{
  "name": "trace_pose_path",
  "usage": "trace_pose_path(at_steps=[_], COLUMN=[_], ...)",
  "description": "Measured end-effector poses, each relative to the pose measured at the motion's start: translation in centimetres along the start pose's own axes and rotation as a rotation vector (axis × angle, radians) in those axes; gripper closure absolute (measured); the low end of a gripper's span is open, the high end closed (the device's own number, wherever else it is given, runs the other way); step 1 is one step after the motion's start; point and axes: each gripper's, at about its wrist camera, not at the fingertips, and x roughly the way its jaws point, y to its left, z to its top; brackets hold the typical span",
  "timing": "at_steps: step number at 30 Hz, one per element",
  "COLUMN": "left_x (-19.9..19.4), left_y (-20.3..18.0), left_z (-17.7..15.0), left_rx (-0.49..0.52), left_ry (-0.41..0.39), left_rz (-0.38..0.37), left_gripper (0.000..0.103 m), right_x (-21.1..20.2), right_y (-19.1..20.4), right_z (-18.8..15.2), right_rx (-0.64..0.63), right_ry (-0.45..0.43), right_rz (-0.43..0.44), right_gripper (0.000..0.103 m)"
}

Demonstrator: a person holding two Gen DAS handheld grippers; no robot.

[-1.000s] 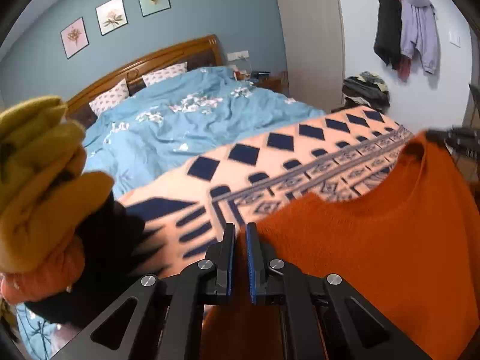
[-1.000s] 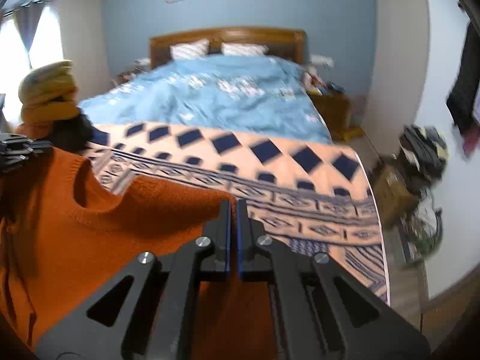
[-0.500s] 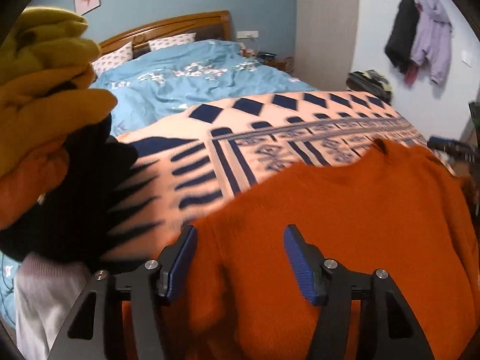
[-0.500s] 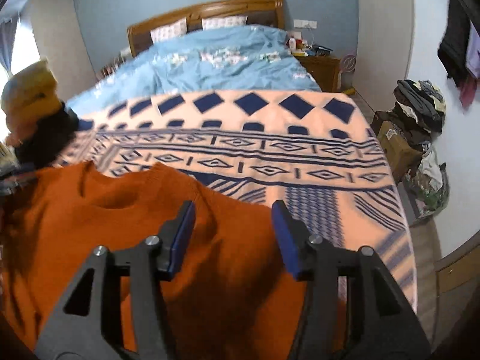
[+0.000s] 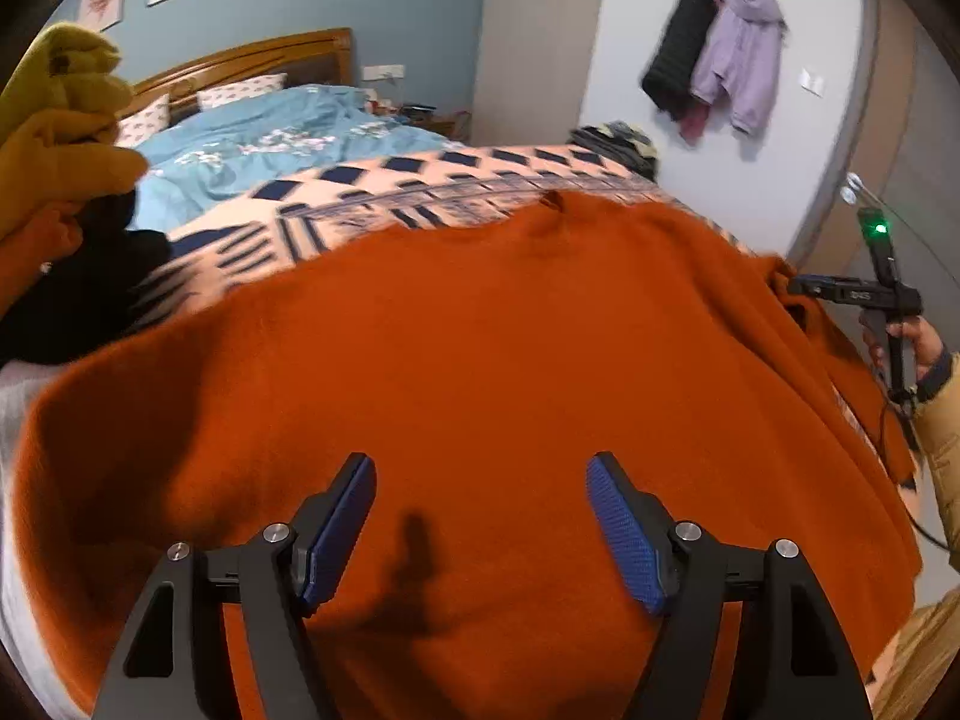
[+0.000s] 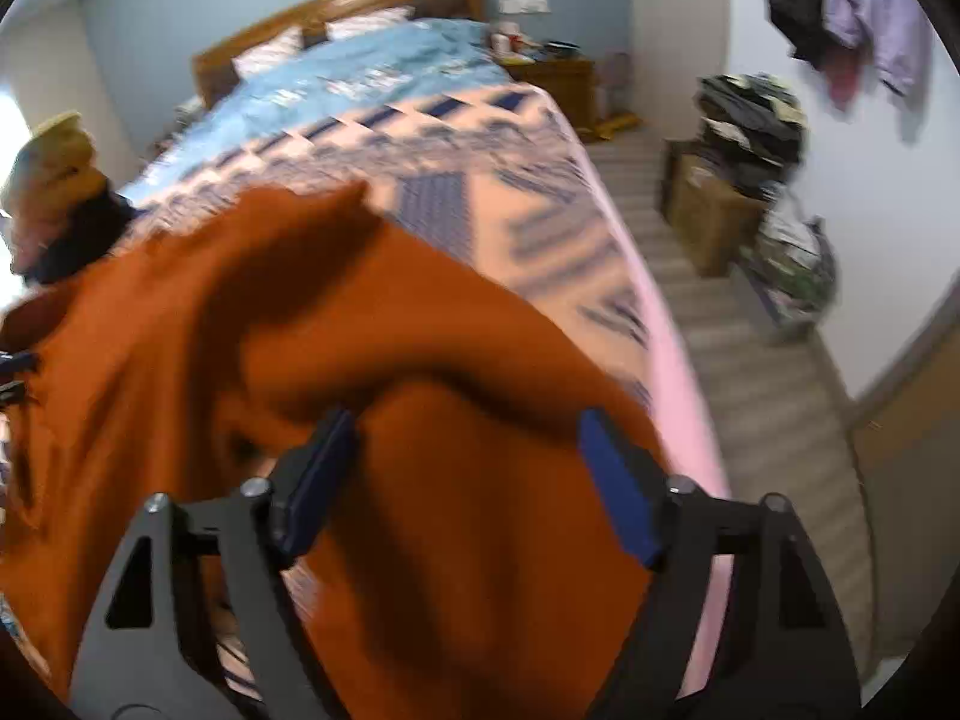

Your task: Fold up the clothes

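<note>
An orange knit sweater (image 5: 480,348) lies spread on the patterned peach and navy blanket (image 5: 420,180) at the foot of the bed. My left gripper (image 5: 480,516) is open and empty just above the sweater's near part. In the right wrist view the sweater (image 6: 420,360) is rumpled, with a fold raised near the bed's right edge. My right gripper (image 6: 465,468) is open over that fold, holding nothing. The right gripper also shows at the right edge of the left wrist view (image 5: 864,294), beside the sweater's side.
A stack of folded clothes, yellow on top of orange and black (image 5: 60,138), stands at the left on the bed. A blue duvet (image 5: 258,138) covers the far half. Coats (image 5: 720,54) hang on the wall. A pile of clothes on boxes (image 6: 744,138) stands on the floor at the right.
Both grippers have opened and let go of the sweater, which has dropped flat onto the blanket. Both have widened further and drawn back over the last half second.
</note>
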Motion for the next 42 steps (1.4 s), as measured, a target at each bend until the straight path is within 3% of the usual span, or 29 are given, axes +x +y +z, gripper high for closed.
trace_pose_path(at_steps=[7,8,9,11,16,18,19,21,23,26,27,30,34,36,37,39,42], left_x=[0.4,0.4,0.4,0.4,0.0,-0.1,-0.1,-0.1,0.1,0.1,0.1,-0.1,-0.6,-0.9,-1.0,-1.2,-1.7], left_y=[-2.5,-2.7,-2.9,-3.2,-3.6,-3.7,-3.7,-3.8,-3.8,-3.8,-3.8,-3.3,-2.3,-1.7,-1.4,-0.9,-0.3], left_z=[-0.8,-0.9,-0.9,-1.1,-1.6,-1.8,-1.8,-2.0,-2.1,-2.4,-2.5,-2.7,-2.8,-3.1,-3.2,-3.5,-4.0], left_rx=[0.031,0.03,0.032,0.032,0.028,0.025,0.022,0.019,0.013,0.009,0.006,-0.012,-0.045,-0.062,-0.071,-0.094,-0.127], left_ry=[0.013,0.012,0.013,0.014,0.008,0.007,0.006,0.01,0.017,0.021,0.021,0.014,-0.003,-0.007,-0.007,-0.011,-0.015], left_rz=[-0.041,-0.044,-0.048,-0.045,-0.056,-0.064,-0.064,-0.064,-0.062,-0.057,-0.055,-0.045,-0.03,-0.02,-0.016,-0.01,-0.015], left_gripper=[0.026,0.025,0.025,0.025,0.025,0.025,0.025,0.024,0.024,0.024,0.024,0.024,0.024,0.024,0.024,0.024,0.024], right_x=[0.5,0.6,0.7,0.7,-1.6,-1.5,-1.0,0.7,2.6,4.5,4.4,3.1,0.4,1.5,2.5,4.1,3.3], right_y=[-0.9,-0.6,-0.4,0.2,1.9,2.5,2.8,3.1,3.2,2.8,2.6,1.3,-2.7,-3.9,-4.0,-3.7,-3.6], right_z=[-1.5,-1.2,-0.9,-0.4,0.7,1.3,1.6,2.2,2.5,2.8,2.9,3.8,5.4,5.6,5.4,4.8,4.0], right_rx=[0.041,0.032,0.026,0.008,-0.057,-0.093,-0.121,-0.168,-0.213,-0.222,-0.215,-0.19,-0.009,0.05,0.053,0.039,0.093], right_ry=[0.002,-0.001,-0.006,-0.002,-0.126,-0.143,-0.135,-0.097,-0.033,0.038,0.032,-0.014,-0.152,-0.091,-0.053,0.003,-0.037], right_rz=[0.016,0.03,0.047,0.063,0.014,-0.004,-0.009,-0.069,-0.066,-0.002,-0.001,-0.081,-0.217,-0.17,-0.191,-0.208,-0.199], right_gripper=[0.022,0.03,0.046,0.053,0.039,0.019,0.014,0.014,0.014,0.052,0.078,0.082,0.083,0.079,0.075,0.061,0.05])
